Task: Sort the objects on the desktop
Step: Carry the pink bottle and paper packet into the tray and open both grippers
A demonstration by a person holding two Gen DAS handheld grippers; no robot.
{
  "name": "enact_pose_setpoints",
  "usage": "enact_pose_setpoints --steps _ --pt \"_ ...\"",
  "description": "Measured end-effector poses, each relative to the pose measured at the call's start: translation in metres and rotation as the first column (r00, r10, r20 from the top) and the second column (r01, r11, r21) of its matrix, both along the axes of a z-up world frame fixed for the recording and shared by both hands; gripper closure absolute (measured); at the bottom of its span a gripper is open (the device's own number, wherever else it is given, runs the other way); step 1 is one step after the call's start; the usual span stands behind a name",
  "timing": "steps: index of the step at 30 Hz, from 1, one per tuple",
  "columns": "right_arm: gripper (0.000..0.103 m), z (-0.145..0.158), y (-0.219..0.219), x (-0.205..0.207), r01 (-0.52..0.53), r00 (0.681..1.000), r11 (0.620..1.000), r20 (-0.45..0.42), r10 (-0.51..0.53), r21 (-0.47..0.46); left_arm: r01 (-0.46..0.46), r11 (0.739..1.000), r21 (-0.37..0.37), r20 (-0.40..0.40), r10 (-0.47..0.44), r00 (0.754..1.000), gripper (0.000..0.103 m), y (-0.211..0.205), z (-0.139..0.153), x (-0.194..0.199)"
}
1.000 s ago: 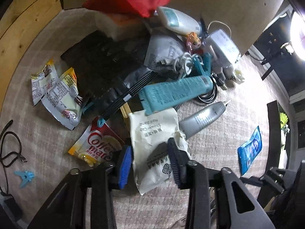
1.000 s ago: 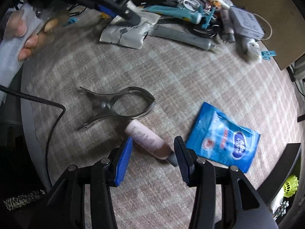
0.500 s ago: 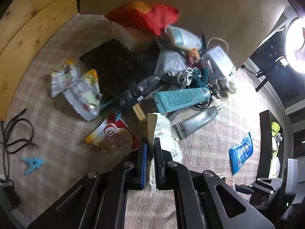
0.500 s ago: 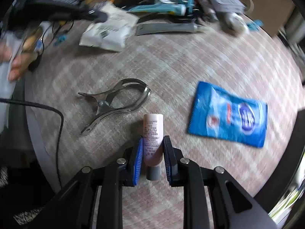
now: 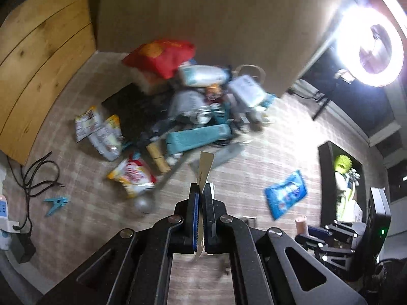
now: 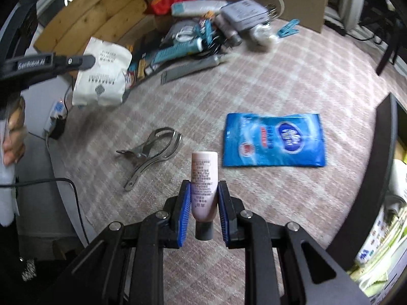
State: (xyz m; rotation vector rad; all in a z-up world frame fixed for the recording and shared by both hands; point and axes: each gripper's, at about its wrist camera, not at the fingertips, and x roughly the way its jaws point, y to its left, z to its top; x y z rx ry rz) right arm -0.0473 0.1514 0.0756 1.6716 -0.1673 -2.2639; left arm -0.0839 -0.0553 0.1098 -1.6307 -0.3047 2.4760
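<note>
- The left tool (image 5: 201,198) is clenched on a white packet (image 5: 205,169), pinching it edge-on and holding it up off the surface (image 5: 244,167).
- From the right wrist view, that packet (image 6: 101,76) hangs in the air over the surface's left edge, its printed face showing.
- The right tool (image 6: 204,200) grips a pink tube (image 6: 204,178) around its middle, grey cap toward the camera, lifted clear of the surface (image 6: 279,81).
- A blue pouch (image 6: 273,139) lies flat toward the right edge, just beside the tube's far end.
- A metal clip (image 6: 150,152) lies left of the tube, apart from it.
- A mixed pile (image 6: 203,33) sits along the far edge, against a cardboard wall (image 5: 229,25).
</note>
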Motion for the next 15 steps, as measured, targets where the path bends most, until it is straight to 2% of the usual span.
enact_pose_setpoints --steps 3,9,15 --pt "0.082 0.004 0.013 -0.002 0.033 0.999 0.999 -0.019 -0.033 0.002 0.041 0.999 0.008 -0.017 -0.041 0.999 0.101 0.027 0.011 0.003" --pt "0.082 0.019 0.071 0.014 0.156 0.987 0.988 -0.05 -0.156 0.001 0.147 0.989 0.032 -0.038 -0.146 0.989 0.101 0.103 0.027 0.003" --pt "0.082 0.037 0.143 0.045 0.287 0.957 0.957 -0.068 -0.284 0.045 0.282 0.957 0.063 -0.047 -0.28 0.959 0.101 0.198 0.033 0.007"
